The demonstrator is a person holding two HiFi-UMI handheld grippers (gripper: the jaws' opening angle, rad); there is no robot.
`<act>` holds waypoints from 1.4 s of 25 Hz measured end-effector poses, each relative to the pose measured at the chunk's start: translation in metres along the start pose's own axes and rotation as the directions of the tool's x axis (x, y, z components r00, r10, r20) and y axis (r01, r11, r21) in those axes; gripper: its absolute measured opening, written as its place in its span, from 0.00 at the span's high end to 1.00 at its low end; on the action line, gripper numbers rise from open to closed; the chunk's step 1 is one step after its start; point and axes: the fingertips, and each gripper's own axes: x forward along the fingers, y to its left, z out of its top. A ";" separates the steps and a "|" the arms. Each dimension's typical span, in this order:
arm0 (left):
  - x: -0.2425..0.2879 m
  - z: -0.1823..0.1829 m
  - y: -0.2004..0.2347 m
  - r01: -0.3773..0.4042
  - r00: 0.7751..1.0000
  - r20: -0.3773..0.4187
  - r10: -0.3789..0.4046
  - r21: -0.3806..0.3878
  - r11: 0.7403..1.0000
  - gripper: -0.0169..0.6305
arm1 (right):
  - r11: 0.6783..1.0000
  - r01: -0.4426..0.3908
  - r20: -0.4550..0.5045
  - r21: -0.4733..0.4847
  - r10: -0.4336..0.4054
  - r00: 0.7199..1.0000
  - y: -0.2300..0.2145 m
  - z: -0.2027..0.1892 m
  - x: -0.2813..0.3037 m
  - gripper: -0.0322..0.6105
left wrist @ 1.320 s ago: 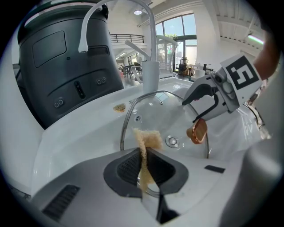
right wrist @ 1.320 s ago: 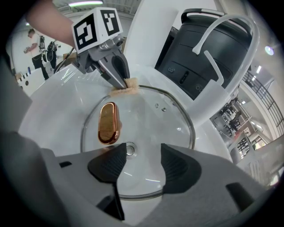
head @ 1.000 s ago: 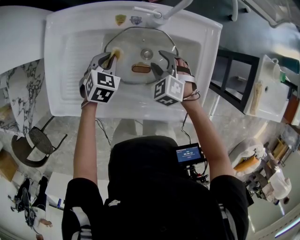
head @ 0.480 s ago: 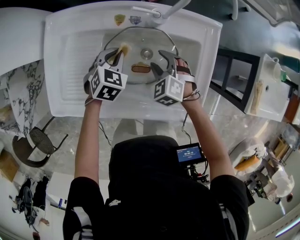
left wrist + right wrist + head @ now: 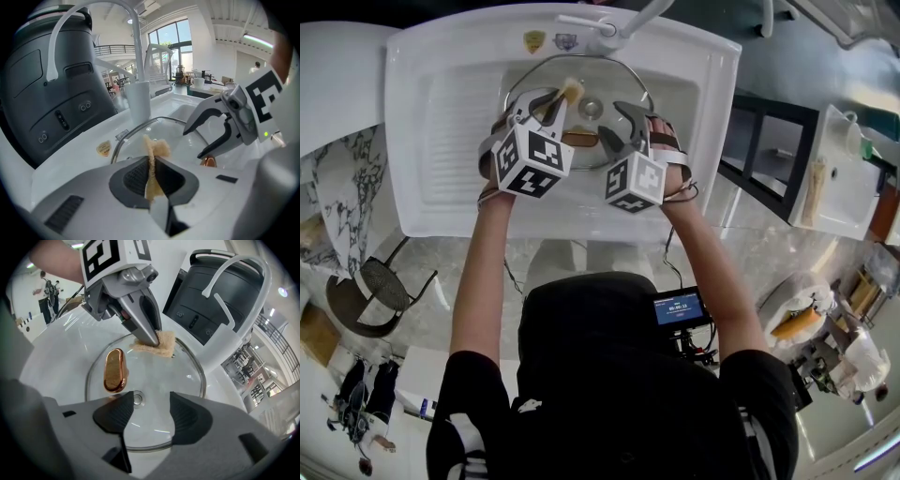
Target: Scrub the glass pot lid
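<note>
Round glass pot lid [image 5: 154, 380]: flat in the white sink [image 5: 441, 141], beneath both grippers.
Left gripper [image 5: 151, 165]: clamped on a tan scrubbing sponge [image 5: 153, 149], whose tip meets the glass ahead.
Right gripper [image 5: 147, 416]: jaws apart, empty, over the lid's near edge, probably to steady it.

One glass lid [image 5: 154, 380], one sponge [image 5: 157, 344], one sink [image 5: 441, 131], one faucet [image 5: 609, 33], two grippers [image 5: 151, 161] [image 5: 152, 411].

Grey-veined white marble surface [image 5: 342, 187] at 9 o'clock of the head view. Black round-seated stool [image 5: 380, 281] at 8 o'clock. Black-framed open shelf unit [image 5: 764, 150] at 3 o'clock. In the left gripper view, tall glazed windows [image 5: 174, 40] at 12 o'clock admit daylight; long ceiling strip light [image 5: 257, 40] lit at 2 o'clock.
</note>
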 end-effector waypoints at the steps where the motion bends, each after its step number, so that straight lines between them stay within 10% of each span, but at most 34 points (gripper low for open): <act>1: 0.001 0.002 -0.001 0.006 1.000 0.004 -0.006 0.003 1.000 0.94 | 1.000 0.000 0.000 0.000 0.000 1.000 0.000 0.000 0.000 0.59; 35: 0.006 0.010 -0.009 0.062 0.997 0.057 -0.060 -0.026 0.998 0.94 | 1.000 -0.004 -0.006 -0.002 0.004 1.000 0.000 0.000 0.001 0.60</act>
